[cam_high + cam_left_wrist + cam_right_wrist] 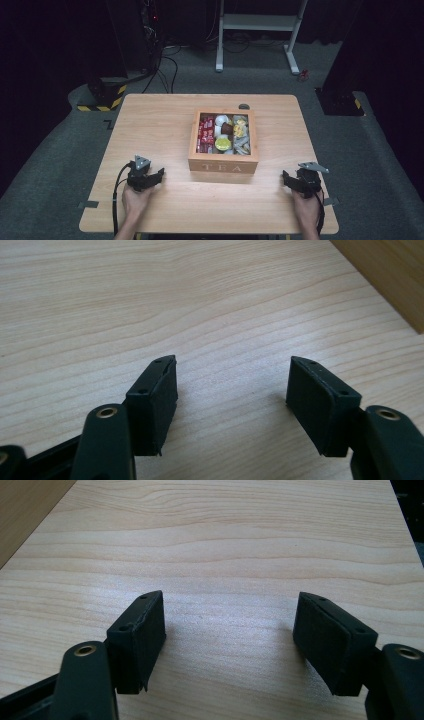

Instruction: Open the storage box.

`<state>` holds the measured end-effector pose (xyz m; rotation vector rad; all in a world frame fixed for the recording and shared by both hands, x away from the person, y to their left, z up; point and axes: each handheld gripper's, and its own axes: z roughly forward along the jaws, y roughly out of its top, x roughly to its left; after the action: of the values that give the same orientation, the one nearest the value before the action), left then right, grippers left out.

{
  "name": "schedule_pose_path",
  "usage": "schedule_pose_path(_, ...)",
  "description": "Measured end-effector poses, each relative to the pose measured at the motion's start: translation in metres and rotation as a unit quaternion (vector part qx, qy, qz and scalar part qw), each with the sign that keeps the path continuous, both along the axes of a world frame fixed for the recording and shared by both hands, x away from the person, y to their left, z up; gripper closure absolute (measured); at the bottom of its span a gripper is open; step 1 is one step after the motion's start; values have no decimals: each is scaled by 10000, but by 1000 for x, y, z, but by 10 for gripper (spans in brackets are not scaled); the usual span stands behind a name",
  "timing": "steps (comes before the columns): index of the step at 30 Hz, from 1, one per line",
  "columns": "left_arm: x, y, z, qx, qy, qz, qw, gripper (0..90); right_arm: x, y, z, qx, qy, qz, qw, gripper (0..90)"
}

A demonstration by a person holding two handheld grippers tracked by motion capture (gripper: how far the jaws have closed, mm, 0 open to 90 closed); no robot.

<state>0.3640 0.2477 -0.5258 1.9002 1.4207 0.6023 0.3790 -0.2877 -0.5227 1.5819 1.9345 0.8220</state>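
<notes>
Wooden and open-topped, the tea box [223,164] lettered TEA is set between the two tools, well apart from each, near the middle of the pale wood-grain table [150,120]. The left gripper [232,382] is held low over bare tabletop, released, jaws spread wide, a box corner [395,275] seen ahead to its right. The right gripper [230,622] is likewise spread and empty, the table's right edge just beside it.
</notes>
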Motion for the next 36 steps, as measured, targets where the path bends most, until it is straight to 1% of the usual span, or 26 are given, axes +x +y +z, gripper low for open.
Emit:
schedule_pose_path(1,0,0,0,6,6,-40,10000,386,0,0,0,-1,-1,-1,10000,290)
schedule_pose_path(6,-3,0,1,-116,16,-217,9997,400,0,0,0,-14,-10,-1,10000,292)
schedule_pose_path(8,-4,-1,0,-134,4,-265,9996,405,0,0,0,-16,-11,0,10000,292)
schedule_pose_path(9,-4,-1,1,-93,-8,-320,9994,407,0,0,0,-5,-1,-13,10000,292)
schedule_pose_path(12,-6,-4,2,-133,-29,-397,9991,416,0,0,0,-14,-11,-1,10000,292)
schedule_pose_path(13,-7,-4,2,-103,-44,-423,9990,417,0,0,0,-16,-11,-1,10000,293)
schedule_pose_path(16,-8,-8,2,-193,-63,-490,9986,426,0,0,0,-20,-12,-3,10000,294)
schedule_pose_path(21,-9,-15,4,-213,-83,-665,9975,441,0,0,0,-21,-20,-7,10000,294)
schedule_pose_path(23,-10,-17,6,-236,-125,-781,9966,459,0,0,0,-11,-11,-16,10000,294)
schedule_pose_path(24,-11,-18,6,-266,-162,-873,9957,474,0,0,0,-9,-7,-14,10000,296)
schedule_pose_path(25,-10,-20,6,-304,-121,-976,9947,477,0,1,0,-9,-15,-15,10000,305)
schedule_pose_path(26,-11,-22,6,-268,-131,-1071,9938,478,0,0,0,-13,-22,3,10000,311)
schedule_pose_path(28,-12,-26,7,-184,-131,-1171,9929,481,0,0,0,-15,-29,21,10000,319)
schedule_pose_path(30,-12,-28,7,-182,6,-1164,9930,456,0,0,0,-27,-43,46,10000,323)
schedule_pose_path(31,-11,-29,8,-214,66,-1191,9926,454,0,0,0,-26,-42,48,10000,325)
schedule_pose_path(32,-11,-29,8,-282,84,-1212,9922,462,0,0,0,-26,-43,51,10000,326)
schedule_pose_path(36,-12,-34,10,-362,82,-1345,9902,486,0,0,0,-26,-36,57,10000,326)
